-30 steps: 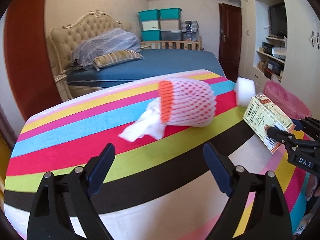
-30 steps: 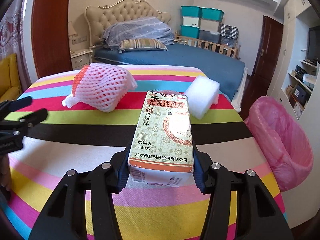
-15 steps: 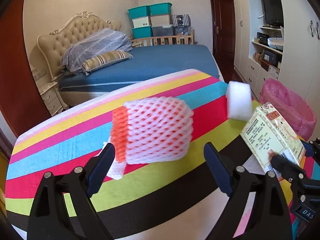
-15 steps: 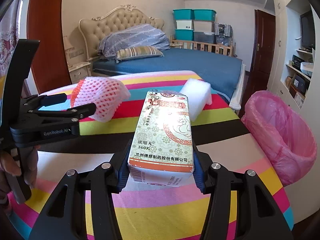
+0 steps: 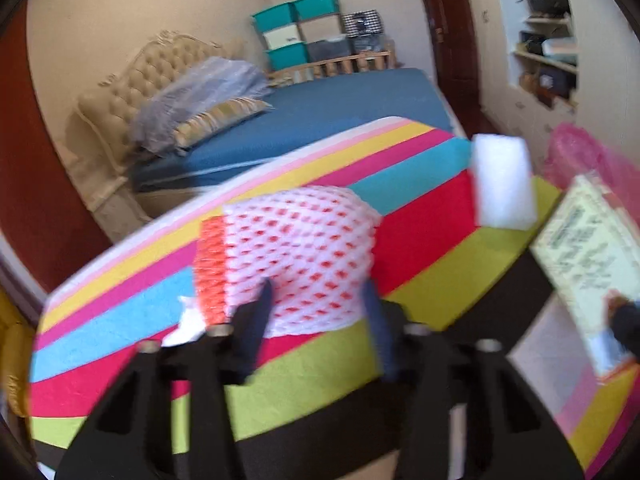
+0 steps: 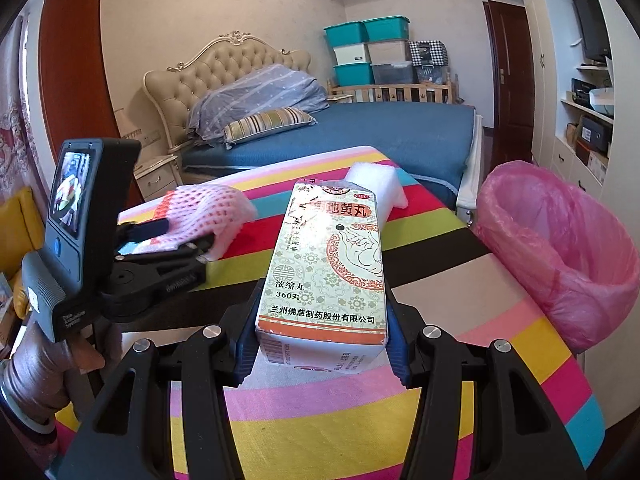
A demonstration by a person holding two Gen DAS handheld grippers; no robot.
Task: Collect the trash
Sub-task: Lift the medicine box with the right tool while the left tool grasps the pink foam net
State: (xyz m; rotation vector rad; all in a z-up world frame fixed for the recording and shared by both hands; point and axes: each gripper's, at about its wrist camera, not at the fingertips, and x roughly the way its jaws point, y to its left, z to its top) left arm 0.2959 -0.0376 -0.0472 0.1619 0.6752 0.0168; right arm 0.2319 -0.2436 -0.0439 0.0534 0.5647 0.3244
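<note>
A pink-and-white foam fruit net [image 5: 296, 252] with an orange band lies on the striped table [image 5: 100, 328]. My left gripper [image 5: 318, 300] has its jaws closing on the net's near end, pads pressing its sides. The right wrist view shows the same grip on the net [image 6: 204, 208] from the side, with the left gripper [image 6: 192, 240] at the left. My right gripper [image 6: 322, 312] is shut on a cream medicine box [image 6: 328, 256], held above the table. The box [image 5: 588, 248] appears blurred at the right in the left wrist view.
A white foam block [image 5: 502, 180] stands on the far right of the table, behind the box [image 6: 376, 178]. A bin lined with a pink bag [image 6: 560, 248] stands off the table's right edge. A white tissue [image 5: 188, 324] pokes out beside the net. A bed lies beyond.
My left gripper moved forward to the foam net and its wide-open jaws closed on it. The right gripper kept the box and rolled slightly, staying nearly in place.
</note>
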